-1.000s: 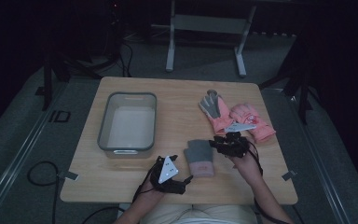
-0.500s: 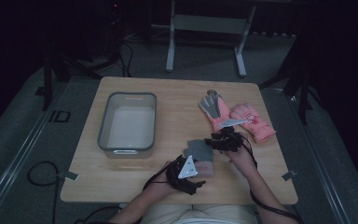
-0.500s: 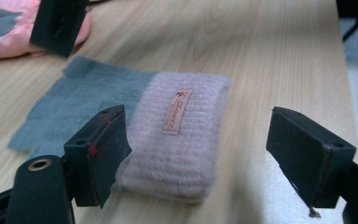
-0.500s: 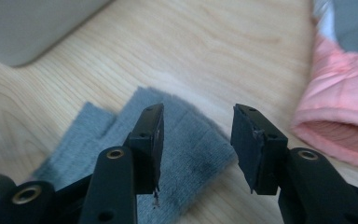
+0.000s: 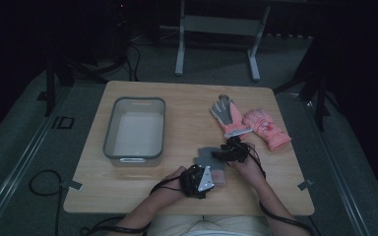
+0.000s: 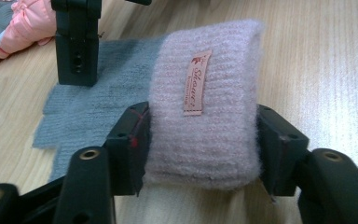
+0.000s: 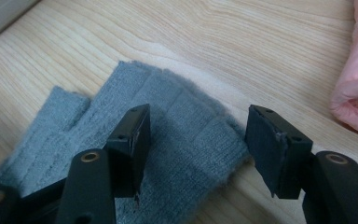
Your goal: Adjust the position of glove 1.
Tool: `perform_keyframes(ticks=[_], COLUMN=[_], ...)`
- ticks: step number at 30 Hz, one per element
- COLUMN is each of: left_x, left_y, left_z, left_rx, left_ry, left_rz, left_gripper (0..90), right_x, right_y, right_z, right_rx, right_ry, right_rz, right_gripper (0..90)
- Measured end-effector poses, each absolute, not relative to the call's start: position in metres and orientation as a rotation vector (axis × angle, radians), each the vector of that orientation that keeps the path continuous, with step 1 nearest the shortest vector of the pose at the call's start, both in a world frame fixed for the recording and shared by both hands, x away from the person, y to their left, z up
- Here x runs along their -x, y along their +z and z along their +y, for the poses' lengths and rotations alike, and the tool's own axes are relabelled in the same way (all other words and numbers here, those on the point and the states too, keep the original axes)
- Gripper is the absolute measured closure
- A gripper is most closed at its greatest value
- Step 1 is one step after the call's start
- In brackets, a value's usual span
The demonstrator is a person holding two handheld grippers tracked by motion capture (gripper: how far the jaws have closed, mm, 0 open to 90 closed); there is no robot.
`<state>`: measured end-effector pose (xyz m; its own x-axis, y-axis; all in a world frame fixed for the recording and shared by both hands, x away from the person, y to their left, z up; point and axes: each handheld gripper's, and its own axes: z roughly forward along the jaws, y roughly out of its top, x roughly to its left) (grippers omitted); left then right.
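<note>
**Knitted glove held at the cuff, fingers under the other jaws**

Grey and pale pink knitted wool glove (image 5: 208, 162) lies flat on the light wooden table (image 5: 187, 105), near the person's edge, its long axis running from the pink ribbed cuff (image 6: 205, 102) out to the grey fingers (image 7: 135, 116). The left gripper (image 6: 200, 140) has just been closing and its jaws now pinch the cuff from both sides. The right gripper (image 7: 198, 144) hangs low over the finger end, its jaws spread and just been opening, the grey knit between them but unpressed. Each hand is nearest its own end of the glove.
</note>
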<state>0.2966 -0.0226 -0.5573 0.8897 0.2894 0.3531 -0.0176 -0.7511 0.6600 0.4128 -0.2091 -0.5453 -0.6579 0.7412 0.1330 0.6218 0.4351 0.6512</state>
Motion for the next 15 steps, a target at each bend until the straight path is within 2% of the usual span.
perform_keyframes(ticks=[4, 7, 9, 12, 13, 14, 15], left_x=[-0.301, -0.304, -0.304, -0.307, -0.307, -0.310, -0.311], left_y=[-0.553, -0.552, -0.552, -0.549, -0.549, -0.547, -0.547], left_z=[-0.020, -0.020, -0.019, -0.017, -0.017, -0.016, -0.016], left_rx=[-2.359, -2.366, -2.368, -2.362, -2.362, -2.362, -2.360], left_ry=[0.520, 0.499, 0.492, 0.452, 0.452, 0.423, 0.415], left_rz=[0.220, 0.223, 0.226, 0.245, 0.245, 0.250, 0.250], left_gripper=[50.5, 51.6, 52.4, 58.3, 59.9, 62.3, 63.0], right_x=[-0.413, -0.414, -0.417, -0.413, -0.413, -0.413, -0.413], right_y=[-0.546, -0.547, -0.548, -0.548, -0.548, -0.547, -0.548], right_z=[-0.208, -0.207, -0.209, -0.208, -0.208, -0.208, -0.207], right_rx=[-1.190, -1.189, -1.225, -1.207, -1.207, -1.240, -1.253], right_ry=[1.007, 0.972, 1.007, 1.016, 1.016, 1.073, 1.087], right_rz=[2.510, 2.497, 2.505, 2.520, 2.520, 2.563, 2.569], right_gripper=[39.6, 32.7, 32.9, 43.4, 43.4, 60.0, 63.9])
